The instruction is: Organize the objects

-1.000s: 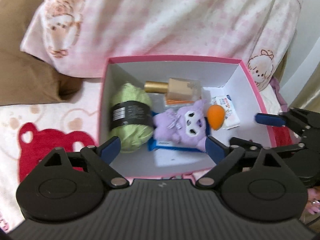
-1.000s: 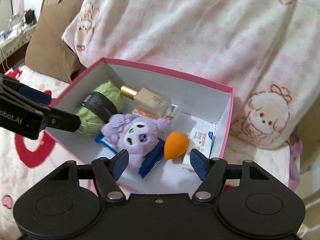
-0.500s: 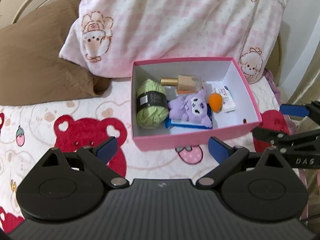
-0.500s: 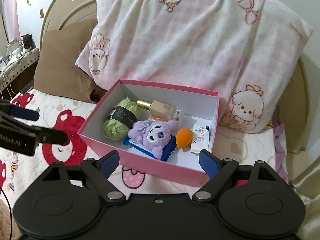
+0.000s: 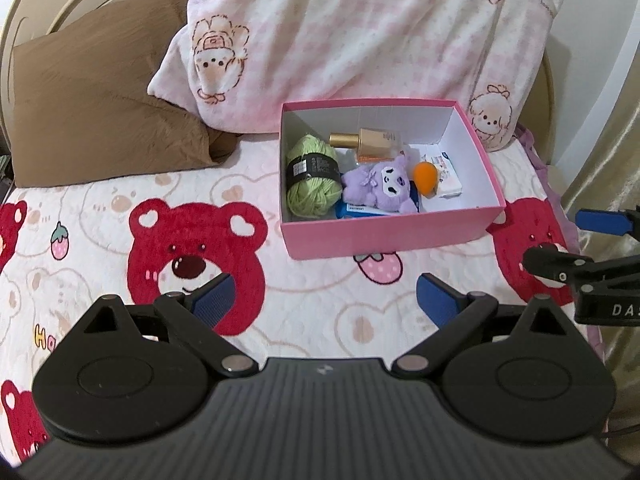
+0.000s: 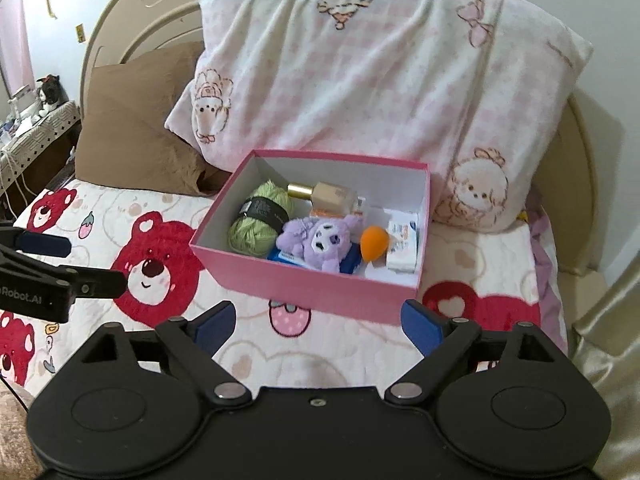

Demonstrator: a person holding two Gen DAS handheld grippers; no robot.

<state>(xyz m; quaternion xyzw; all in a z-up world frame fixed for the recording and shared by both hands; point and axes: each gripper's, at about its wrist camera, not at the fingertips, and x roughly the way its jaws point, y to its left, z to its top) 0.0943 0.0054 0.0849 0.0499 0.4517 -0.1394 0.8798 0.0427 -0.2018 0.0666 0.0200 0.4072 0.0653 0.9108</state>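
Pink checked pillow (image 5: 360, 36) beside brown pillow (image 5: 100, 100) on bear-print bedspread (image 5: 192, 248).

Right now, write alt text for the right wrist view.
An open pink box sits on a bear-print bedspread, holding green yarn, a perfume bottle, a purple plush toy, an orange sponge and a small white packet. The right tongs hang open and empty in front.

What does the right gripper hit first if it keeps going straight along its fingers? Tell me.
Probably the bedspread just short of the pink box. The right gripper is open and empty, angled down at the bed, and nothing lies between its fingers. Depth is hard to judge; a shallower line would meet the box's near wall.
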